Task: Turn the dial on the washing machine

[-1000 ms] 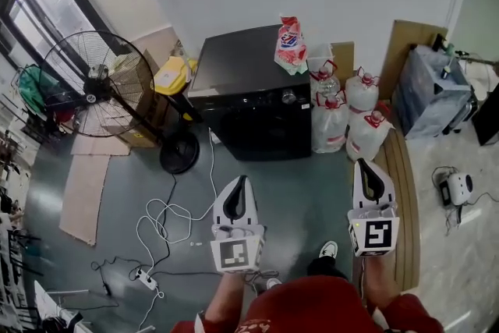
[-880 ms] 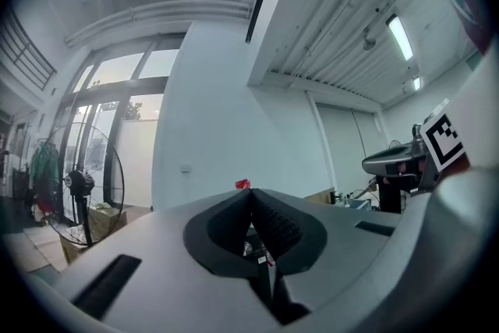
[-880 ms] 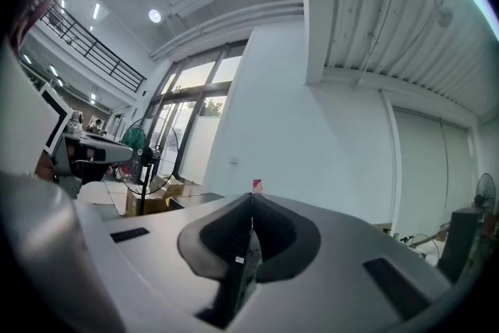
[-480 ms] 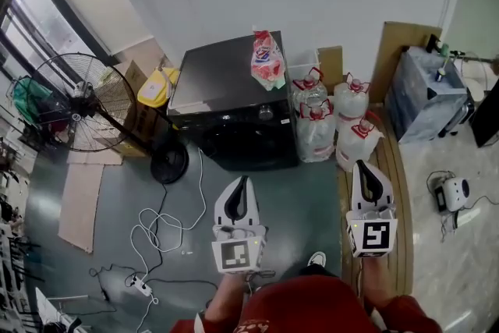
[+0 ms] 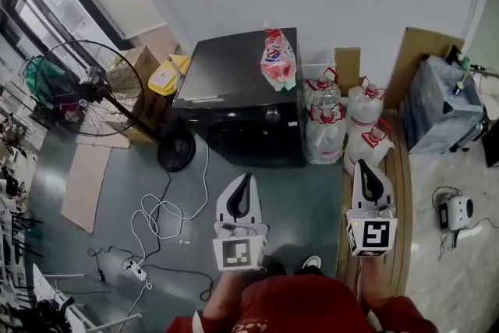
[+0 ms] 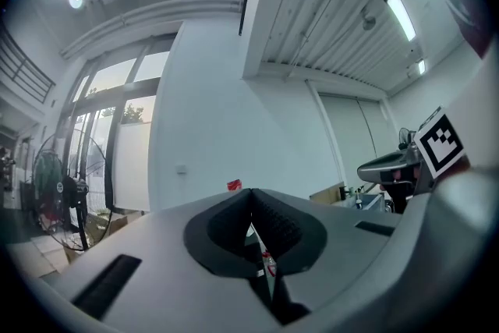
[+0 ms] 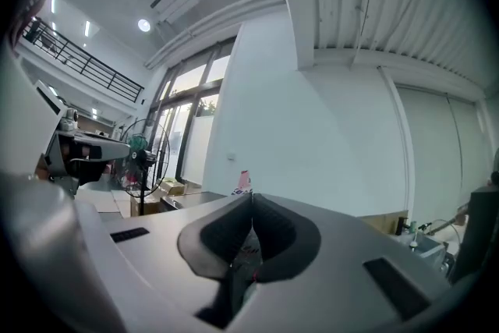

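Indoors, the left tool (image 5: 244,179) and right tool (image 5: 366,165) are hovering with jaws closed on nothing, well apart from the round silver dial (image 5: 272,115) on the black washing machine (image 5: 234,74).

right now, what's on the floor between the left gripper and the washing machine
Nothing: the head view shows only bare grey floor between left gripper and washing machine; the white cable lies off to the left.
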A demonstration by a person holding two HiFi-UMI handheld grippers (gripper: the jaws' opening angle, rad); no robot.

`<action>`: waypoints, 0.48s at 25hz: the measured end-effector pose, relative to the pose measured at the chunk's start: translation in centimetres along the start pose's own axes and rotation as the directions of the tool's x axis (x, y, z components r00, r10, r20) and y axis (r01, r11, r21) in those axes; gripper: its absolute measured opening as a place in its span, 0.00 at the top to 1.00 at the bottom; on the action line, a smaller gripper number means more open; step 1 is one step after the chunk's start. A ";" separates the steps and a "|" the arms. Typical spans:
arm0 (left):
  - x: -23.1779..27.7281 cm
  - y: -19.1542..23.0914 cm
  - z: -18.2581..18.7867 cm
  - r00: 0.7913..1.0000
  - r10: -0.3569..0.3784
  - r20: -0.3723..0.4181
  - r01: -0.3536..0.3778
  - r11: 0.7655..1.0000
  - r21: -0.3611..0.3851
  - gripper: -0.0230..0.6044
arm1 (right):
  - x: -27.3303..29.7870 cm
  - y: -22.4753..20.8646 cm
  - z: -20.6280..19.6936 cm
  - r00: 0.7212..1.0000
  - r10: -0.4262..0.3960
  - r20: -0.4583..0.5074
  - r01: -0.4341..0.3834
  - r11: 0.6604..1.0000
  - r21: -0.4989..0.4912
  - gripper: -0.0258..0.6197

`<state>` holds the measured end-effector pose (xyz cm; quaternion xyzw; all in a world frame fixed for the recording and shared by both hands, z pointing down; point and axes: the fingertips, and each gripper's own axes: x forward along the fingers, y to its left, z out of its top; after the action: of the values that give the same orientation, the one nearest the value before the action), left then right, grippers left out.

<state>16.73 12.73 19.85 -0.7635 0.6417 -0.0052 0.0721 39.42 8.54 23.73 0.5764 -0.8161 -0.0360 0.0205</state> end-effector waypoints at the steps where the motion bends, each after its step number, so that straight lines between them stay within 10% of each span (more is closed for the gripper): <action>1: 0.4 0.4 -0.1 1.000 0.005 0.000 -0.005 1.000 -0.005 0.95 | 0.6 0.2 -0.1 1.000 0.005 -0.003 -0.005 1.000 -0.002 0.95; 12: 5.7 10.2 -3.7 1.000 -0.026 0.012 0.027 0.998 -0.062 0.95 | 10.2 7.0 -0.7 0.999 -0.008 -0.034 0.007 0.999 -0.044 0.95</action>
<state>7.33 5.09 21.79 -0.7739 0.6309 0.0179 0.0520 29.47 1.21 24.94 0.5794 -0.8125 -0.0442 0.0468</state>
